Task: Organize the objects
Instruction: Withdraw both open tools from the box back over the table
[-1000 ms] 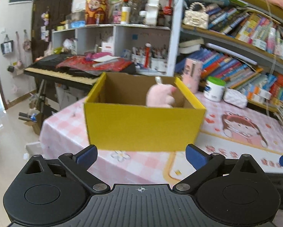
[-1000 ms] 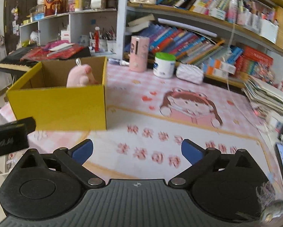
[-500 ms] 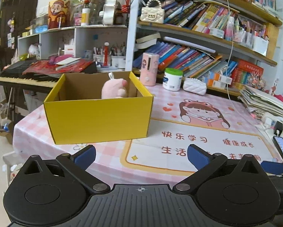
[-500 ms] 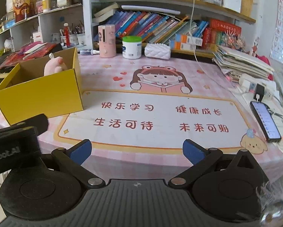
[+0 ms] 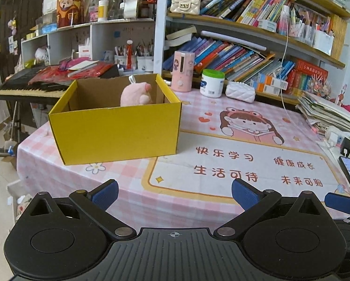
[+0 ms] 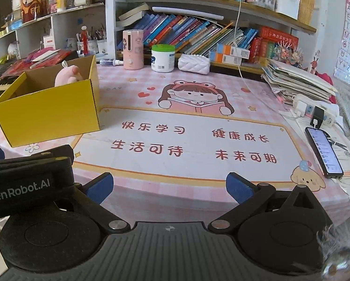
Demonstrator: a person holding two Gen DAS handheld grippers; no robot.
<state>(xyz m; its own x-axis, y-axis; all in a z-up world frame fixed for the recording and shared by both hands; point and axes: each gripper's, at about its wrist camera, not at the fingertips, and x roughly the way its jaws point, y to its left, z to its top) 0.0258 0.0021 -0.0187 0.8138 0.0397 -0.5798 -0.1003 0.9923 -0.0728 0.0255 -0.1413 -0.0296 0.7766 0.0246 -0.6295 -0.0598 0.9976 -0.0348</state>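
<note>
A yellow cardboard box (image 5: pixel 118 133) stands open on the left of the pink table; it also shows in the right wrist view (image 6: pixel 46 114). A pink plush toy (image 5: pixel 135 94) sits inside it, its top above the rim, also seen in the right wrist view (image 6: pixel 66 77). My left gripper (image 5: pixel 175 193) is open and empty, held off the table's near edge. My right gripper (image 6: pixel 169 186) is open and empty, also off the near edge. The left gripper's body (image 6: pixel 27 182) shows at the left of the right wrist view.
A printed desk mat (image 6: pixel 189 140) covers the table's middle. At the back stand a pink cylinder (image 5: pixel 182 71), a white jar with green lid (image 5: pixel 212 83) and a white quilted pouch (image 5: pixel 240 91). A phone (image 6: pixel 323 149), a power strip and stacked papers (image 6: pixel 296 82) lie at the right. Bookshelves stand behind.
Both grippers have drawn back from the box and table and turned right; the box now looks smaller and farther left. Both stay open and empty.
</note>
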